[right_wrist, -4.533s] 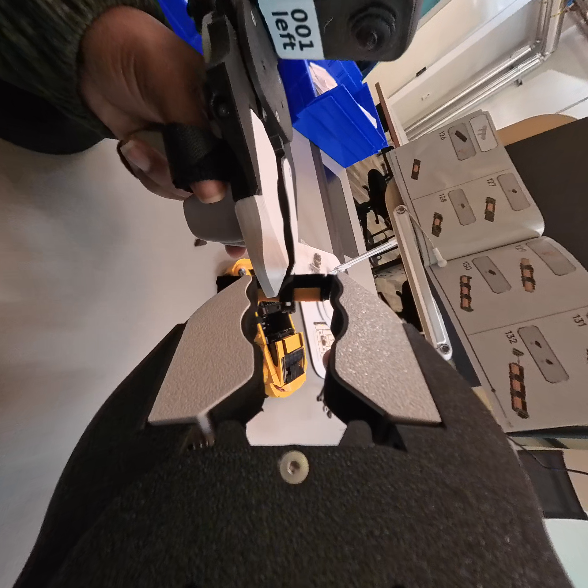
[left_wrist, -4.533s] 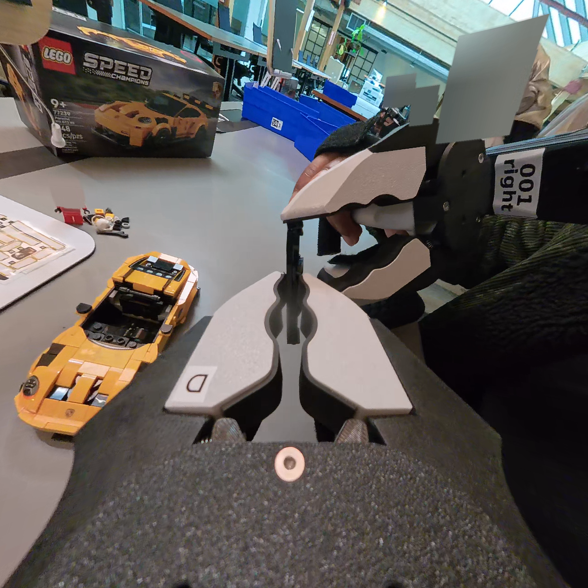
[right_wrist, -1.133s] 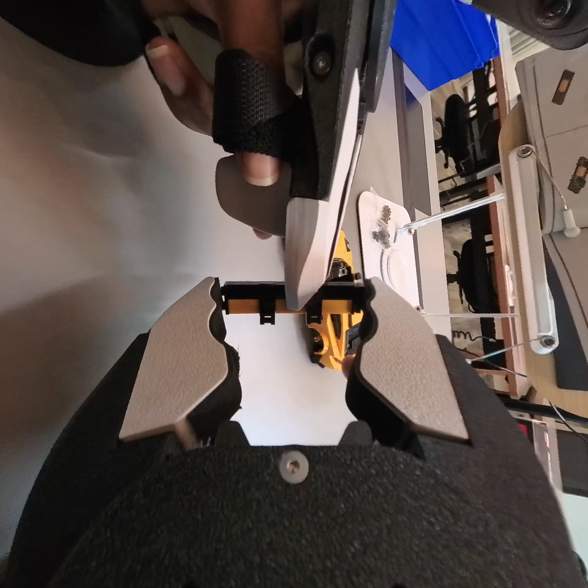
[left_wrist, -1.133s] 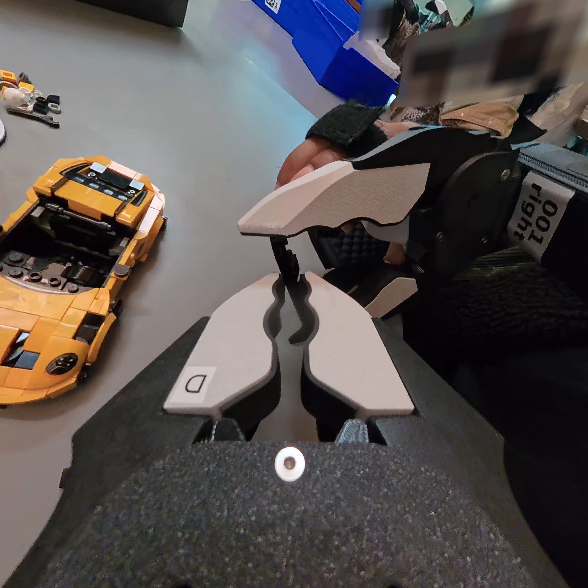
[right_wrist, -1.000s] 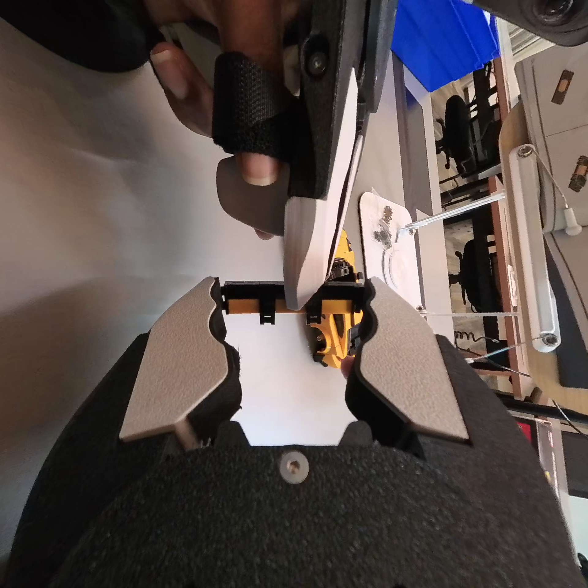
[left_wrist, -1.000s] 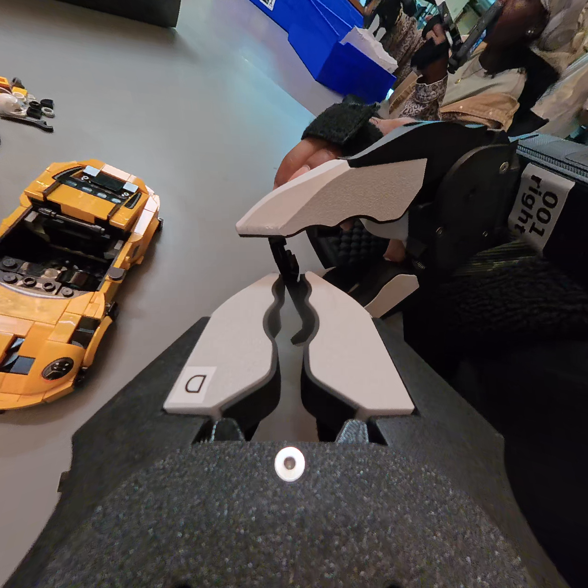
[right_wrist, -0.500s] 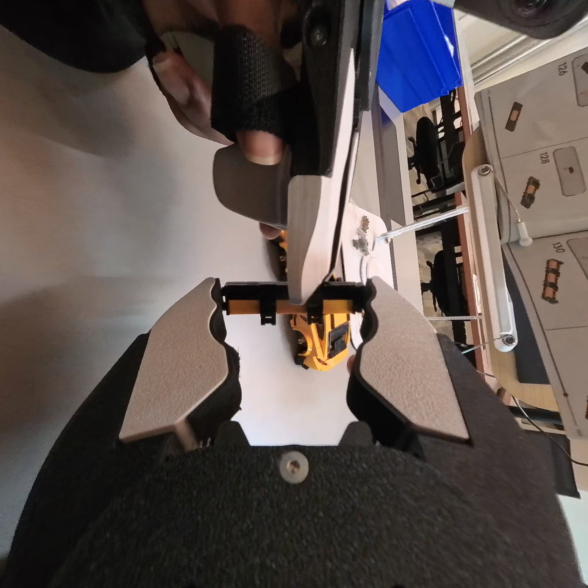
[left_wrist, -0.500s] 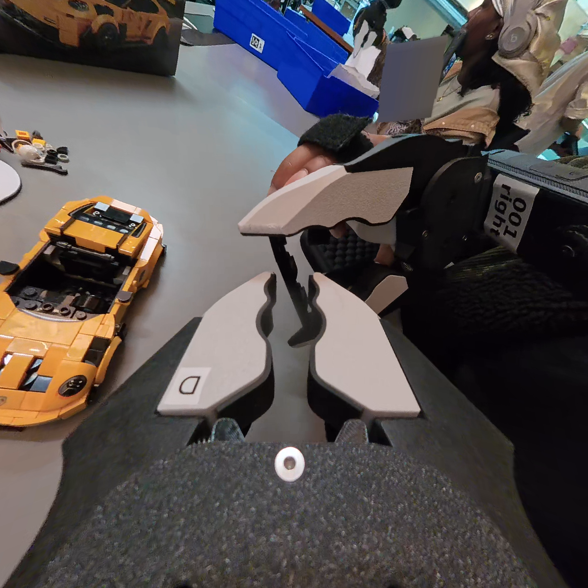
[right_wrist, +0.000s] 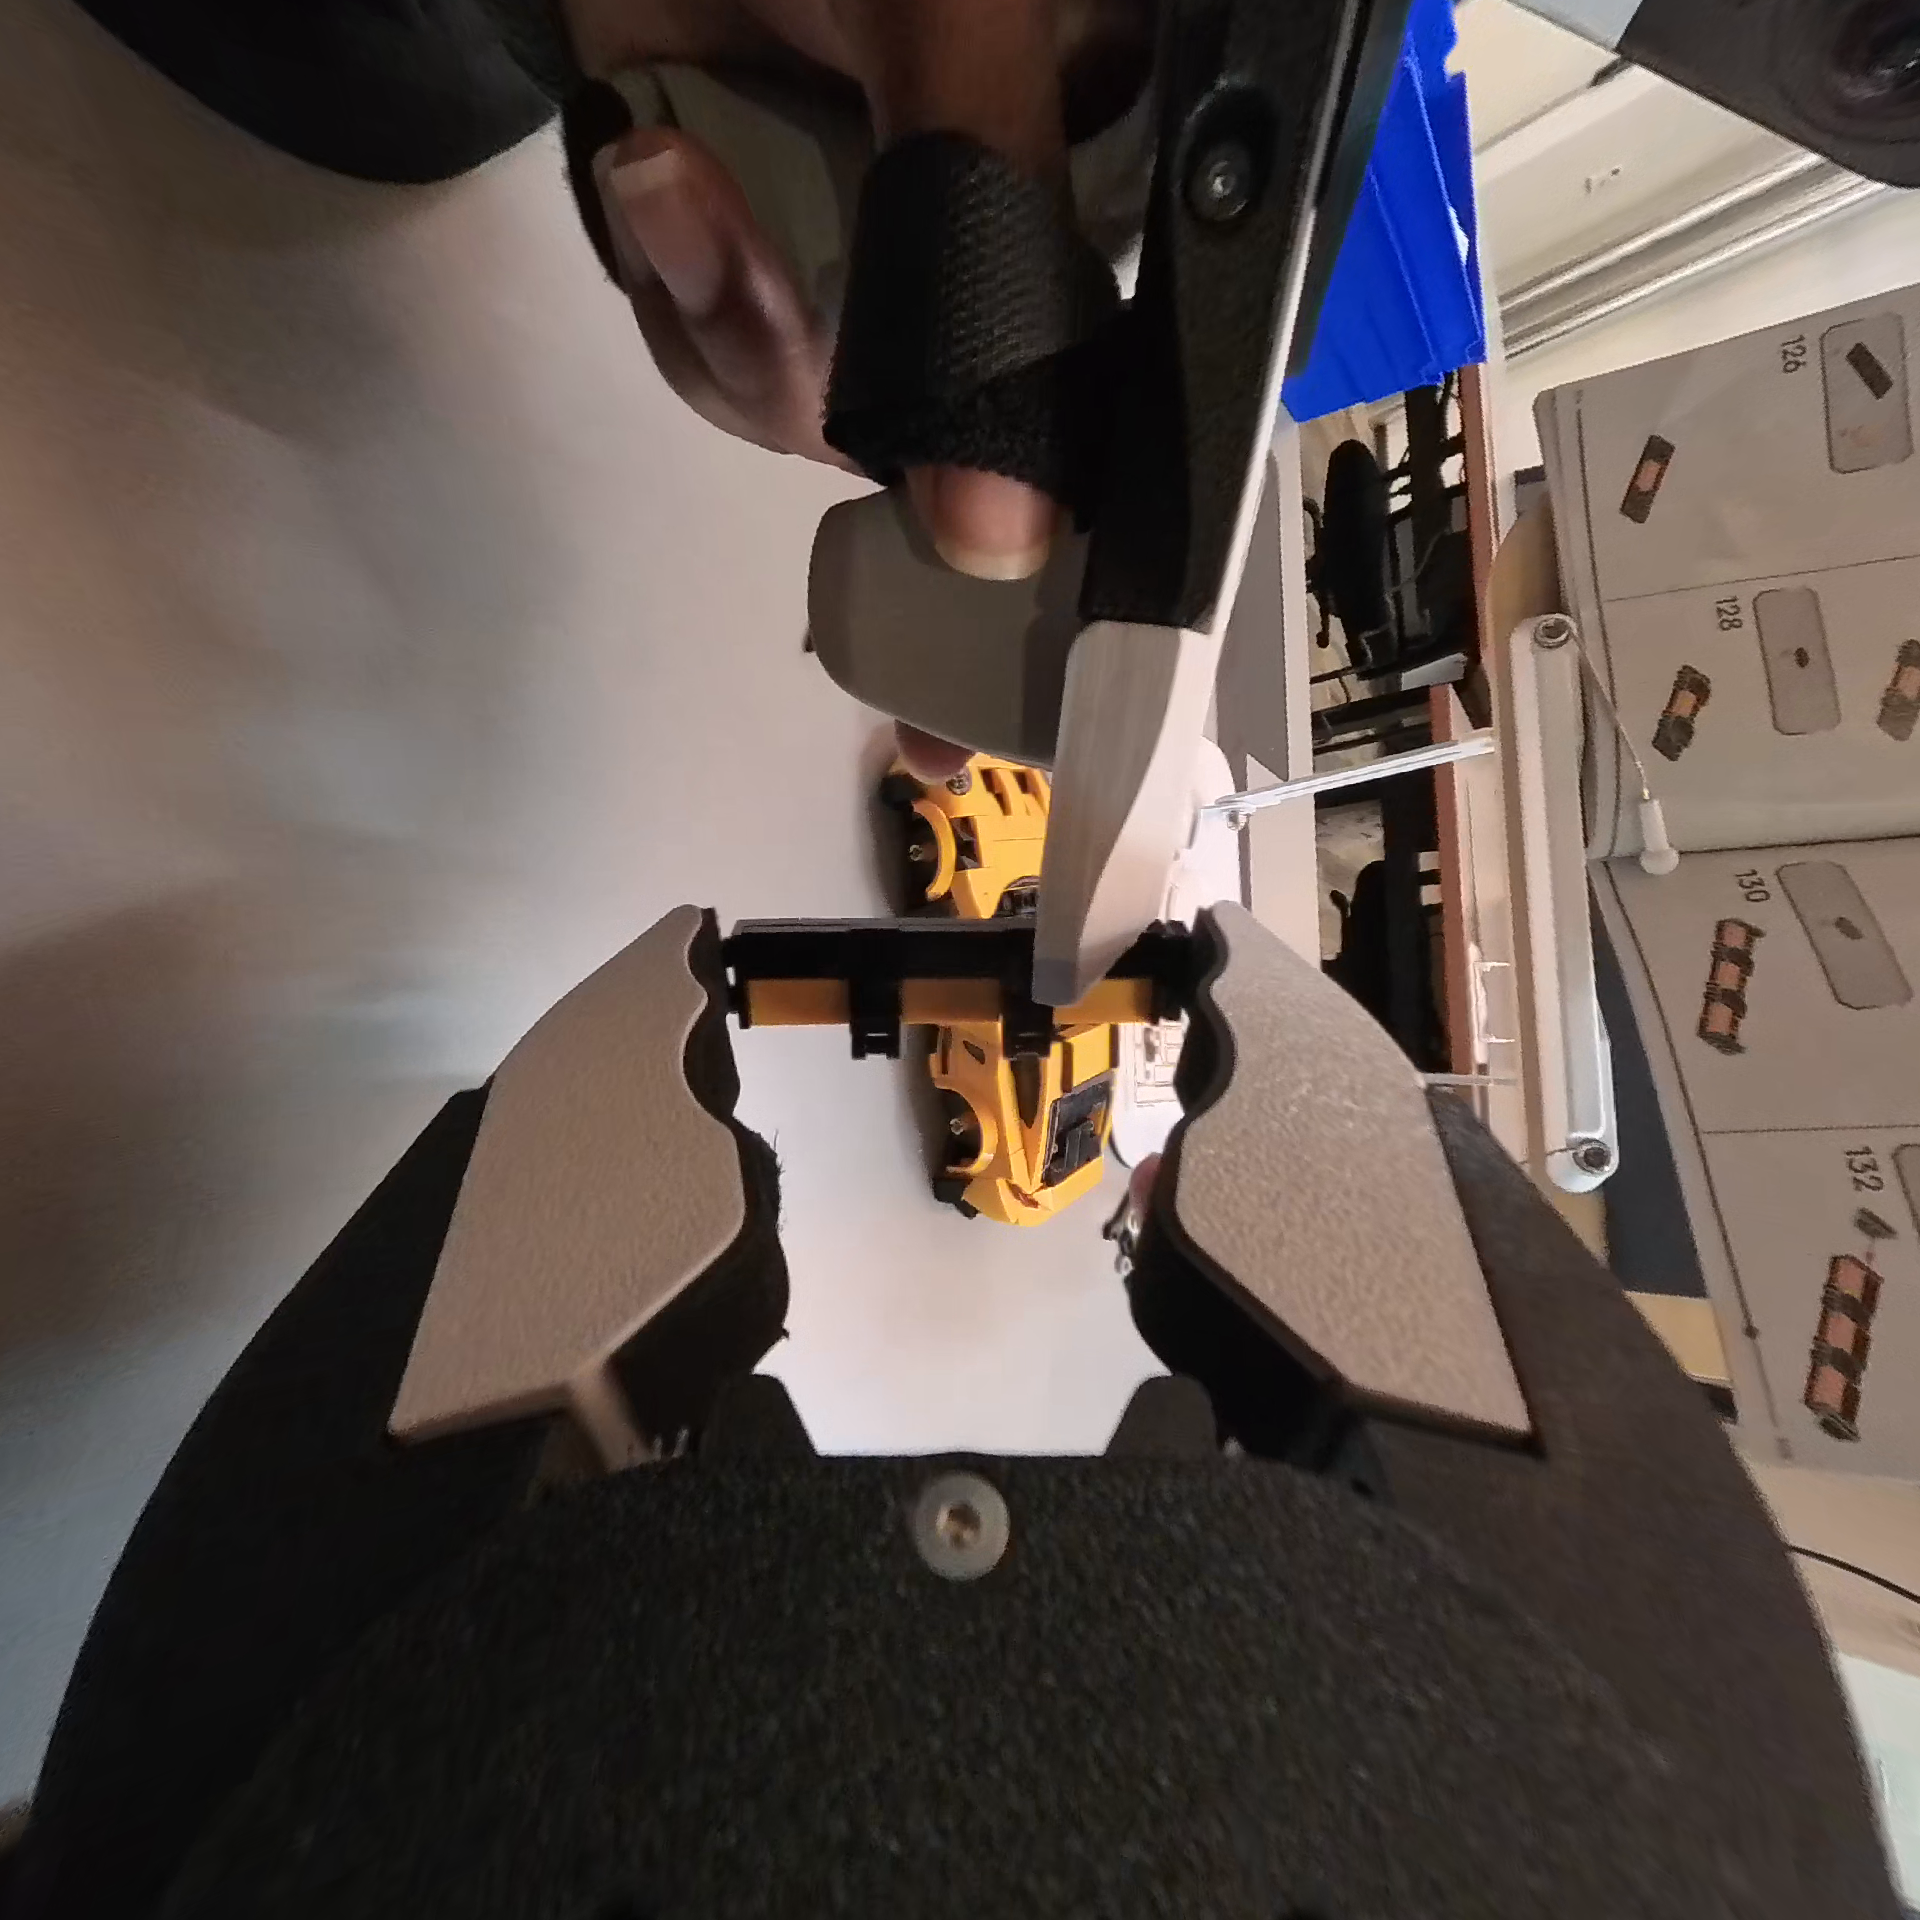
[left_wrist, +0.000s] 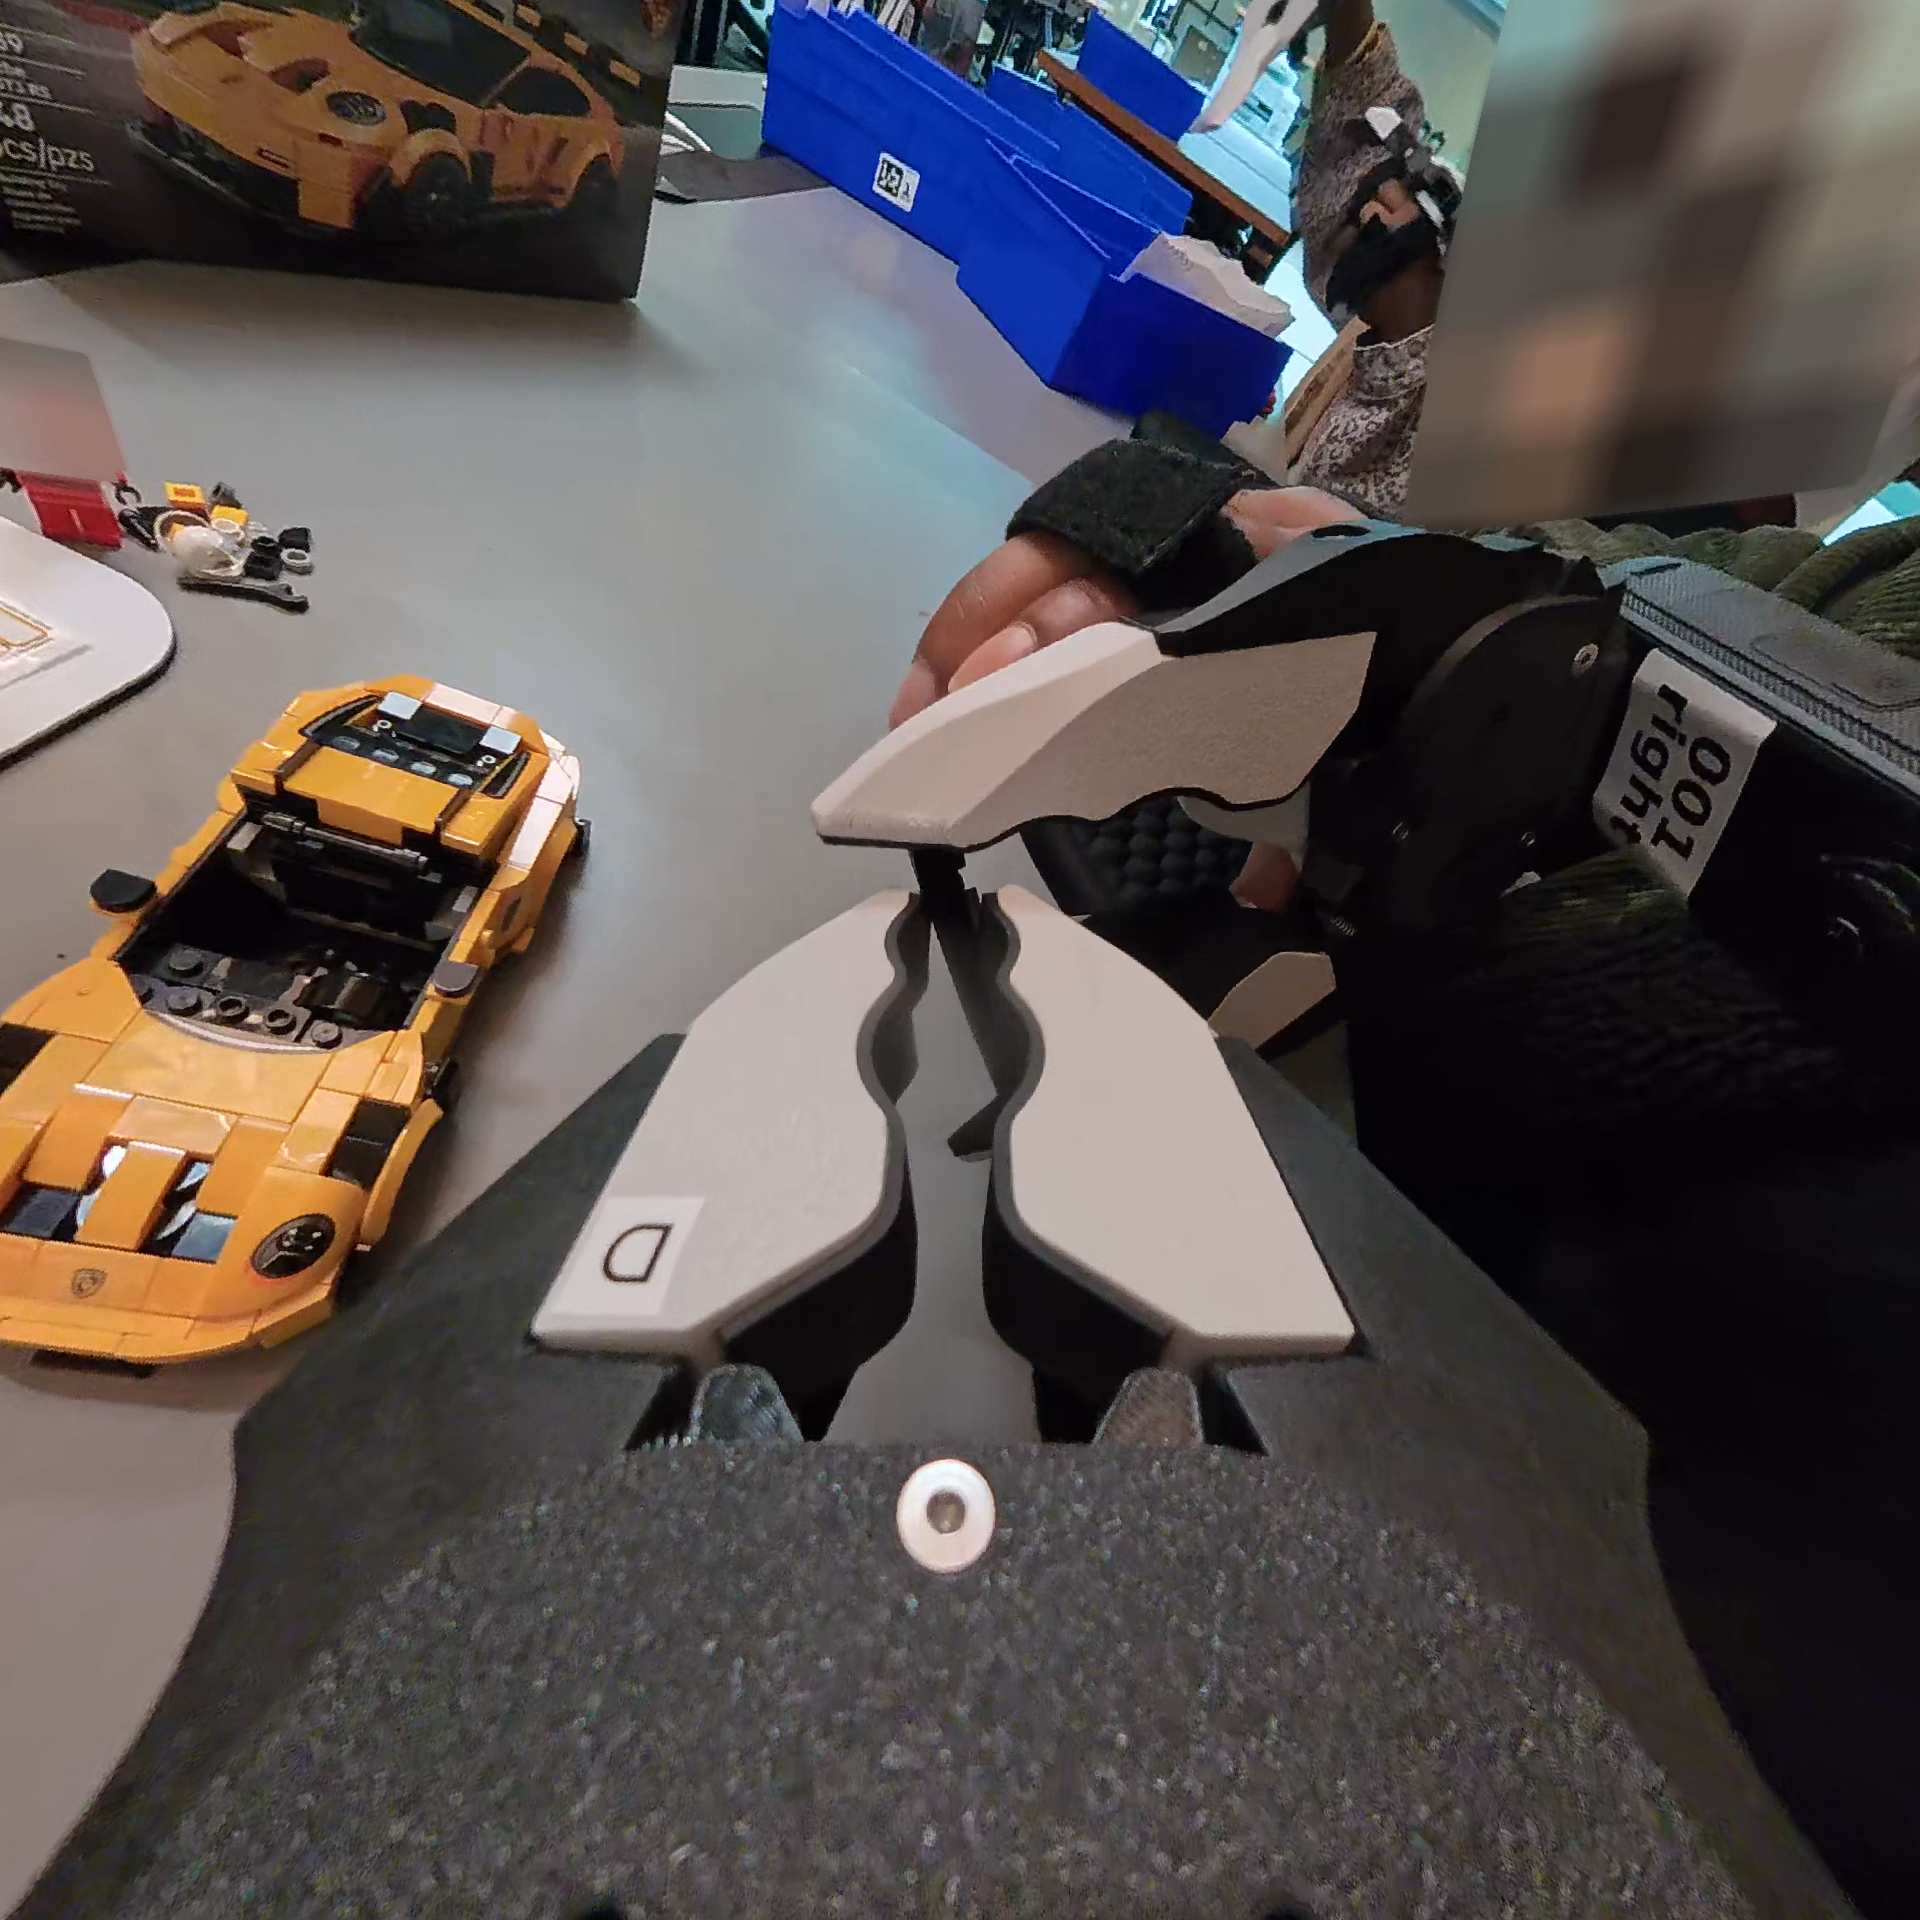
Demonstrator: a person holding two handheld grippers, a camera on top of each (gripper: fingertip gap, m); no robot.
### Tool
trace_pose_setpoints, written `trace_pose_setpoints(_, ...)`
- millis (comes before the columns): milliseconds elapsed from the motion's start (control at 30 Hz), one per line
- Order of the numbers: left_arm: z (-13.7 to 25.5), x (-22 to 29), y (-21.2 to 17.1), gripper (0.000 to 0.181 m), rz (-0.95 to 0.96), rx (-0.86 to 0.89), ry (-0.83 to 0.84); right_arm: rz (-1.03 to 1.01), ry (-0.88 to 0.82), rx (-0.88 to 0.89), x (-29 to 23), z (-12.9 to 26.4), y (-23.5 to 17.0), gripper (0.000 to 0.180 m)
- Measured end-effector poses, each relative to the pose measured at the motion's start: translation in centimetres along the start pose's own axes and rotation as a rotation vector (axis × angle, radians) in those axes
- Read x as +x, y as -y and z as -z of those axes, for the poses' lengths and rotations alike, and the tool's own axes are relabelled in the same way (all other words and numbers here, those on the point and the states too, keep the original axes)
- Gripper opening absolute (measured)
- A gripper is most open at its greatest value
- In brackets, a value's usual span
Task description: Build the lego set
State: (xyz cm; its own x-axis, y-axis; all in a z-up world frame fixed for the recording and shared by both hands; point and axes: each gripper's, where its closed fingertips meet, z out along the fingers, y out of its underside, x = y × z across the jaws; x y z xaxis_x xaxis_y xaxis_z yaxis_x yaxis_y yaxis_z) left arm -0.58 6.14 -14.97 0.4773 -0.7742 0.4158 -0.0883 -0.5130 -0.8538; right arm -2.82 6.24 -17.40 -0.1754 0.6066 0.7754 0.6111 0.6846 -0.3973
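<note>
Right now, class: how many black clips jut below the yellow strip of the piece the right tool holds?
2 clips. One hangs near the middle of the strip; the other hangs further right, just under the left tool, whose finger may hide more.

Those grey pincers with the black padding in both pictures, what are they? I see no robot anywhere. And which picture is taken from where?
There is no robot arm here. A person holds a two-finger tool in each hand, and each tool carries a camera that looks forward along its own fingers.

In the left wrist view, the left tool fills the foreground, and the right tool reaches in from the right, strapped to the person's hand. The right wrist view is tipped sideways, so the table looks upright.

The right tool grips a black-and-yellow Lego bar by its two ends. The left tool's fingers close around that bar from the side; whether they pinch it is hard to tell.

On the table lie a half-built yellow Lego car, a small heap of loose pieces and the set's box. An instruction booklet stands open nearby.
</note>
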Motion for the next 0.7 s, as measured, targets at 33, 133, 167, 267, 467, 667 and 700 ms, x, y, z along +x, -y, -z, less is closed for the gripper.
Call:
trace_pose_setpoints(33,-0.02,0.07,-0.03,0.009,-0.005,-0.004,0.0,0.002,0.002,0.001,-0.05,0.07,0.0,0.084)
trace_pose_setpoints(133,-0.12,0.21,-0.18,0.01,-0.024,-0.018,0.003,-0.005,0.01,0.008,-0.25,0.23,-0.02,0.084)
trace_pose_setpoints(167,-0.16,0.25,-0.22,0.01,-0.025,-0.021,0.003,-0.012,0.014,0.009,-0.3,0.27,-0.03,0.084)
trace_pose_setpoints(267,-0.27,0.24,-0.22,0.01,0.003,-0.025,-0.006,-0.023,0.017,0.003,-0.32,0.3,-0.15,0.085)
trace_pose_setpoints(467,-0.02,-0.06,-0.14,0.008,0.017,-0.022,0.003,-0.03,0.039,-0.003,0.14,0.51,-0.27,0.086)
trace_pose_setpoints(667,-0.01,-0.08,-0.15,0.008,0.02,-0.026,0.007,0.016,0.058,-0.021,-0.12,0.27,-0.21,0.081)
trace_pose_setpoints(700,-0.06,-0.06,-0.23,0.008,0.017,-0.03,0.008,0.024,0.049,-0.02,-0.04,0.23,-0.18,0.077)
